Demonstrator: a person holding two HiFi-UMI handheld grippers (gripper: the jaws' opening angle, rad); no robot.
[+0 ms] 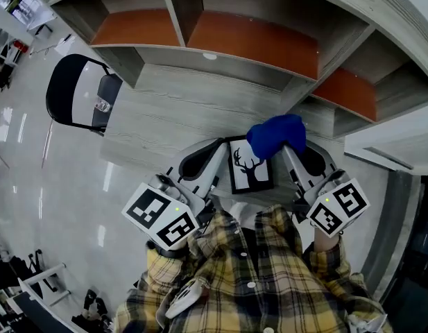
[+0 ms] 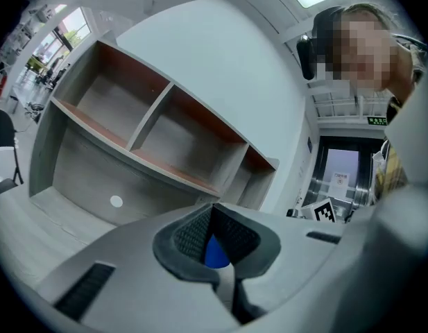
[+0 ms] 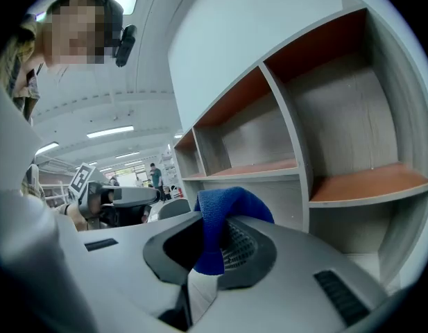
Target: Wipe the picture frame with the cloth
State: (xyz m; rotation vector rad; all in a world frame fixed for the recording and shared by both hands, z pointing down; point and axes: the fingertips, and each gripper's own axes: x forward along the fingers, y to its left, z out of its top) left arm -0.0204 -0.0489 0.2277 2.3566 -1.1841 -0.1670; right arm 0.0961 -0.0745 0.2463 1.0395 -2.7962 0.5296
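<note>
Two grippers flank the picture frame (image 1: 252,166) held near the person: the right gripper (image 1: 291,150) is clamped on the blue cloth (image 1: 276,134) at its top right corner and the left gripper (image 1: 216,157) is closed beside its left edge, so wiping seems barely begun.

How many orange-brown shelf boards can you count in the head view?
3 shelf boards: one upper left, one upper middle, one at right; others may be hidden.
</note>
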